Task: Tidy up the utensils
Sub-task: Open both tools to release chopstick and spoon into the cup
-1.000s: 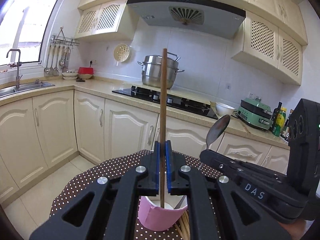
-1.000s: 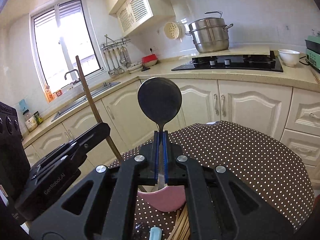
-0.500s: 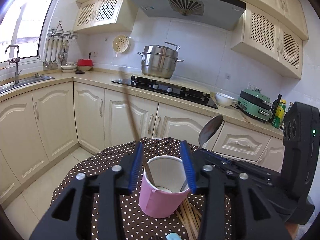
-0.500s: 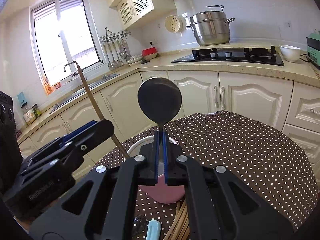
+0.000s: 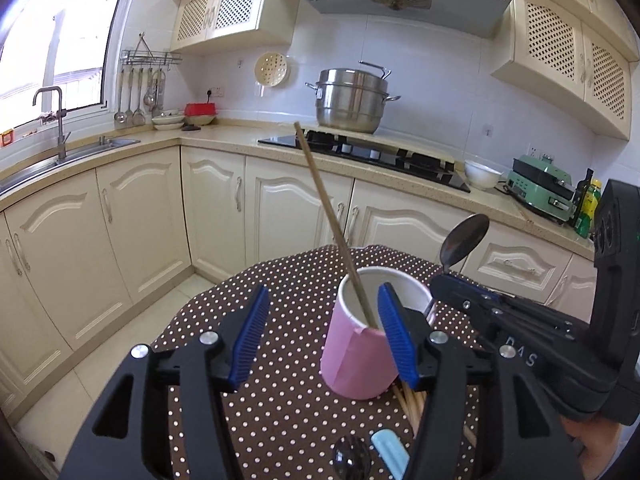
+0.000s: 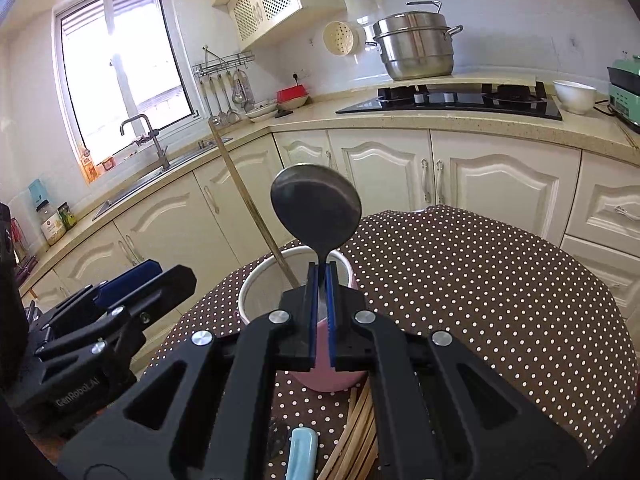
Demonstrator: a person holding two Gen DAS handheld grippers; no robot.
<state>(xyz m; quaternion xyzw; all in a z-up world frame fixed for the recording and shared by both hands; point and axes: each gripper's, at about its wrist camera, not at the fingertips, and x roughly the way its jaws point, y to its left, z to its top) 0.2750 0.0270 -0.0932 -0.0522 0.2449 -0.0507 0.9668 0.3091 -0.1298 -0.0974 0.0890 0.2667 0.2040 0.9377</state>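
left hand-held gripper [image 5: 324,340] just opened, released; chopstick [image 5: 332,224] leans free in pink cup [image 5: 356,364]. right hand-held gripper [image 6: 320,312] clenched on spoon [image 6: 316,204] handle over cup.

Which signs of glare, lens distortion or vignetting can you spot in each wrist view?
Left wrist view: the window at upper left is blown out, the cabinets bow outward, and the corners go dark. Right wrist view: the window glares white, the countertop curves, and the close spoon bowl sits in dark shadow.
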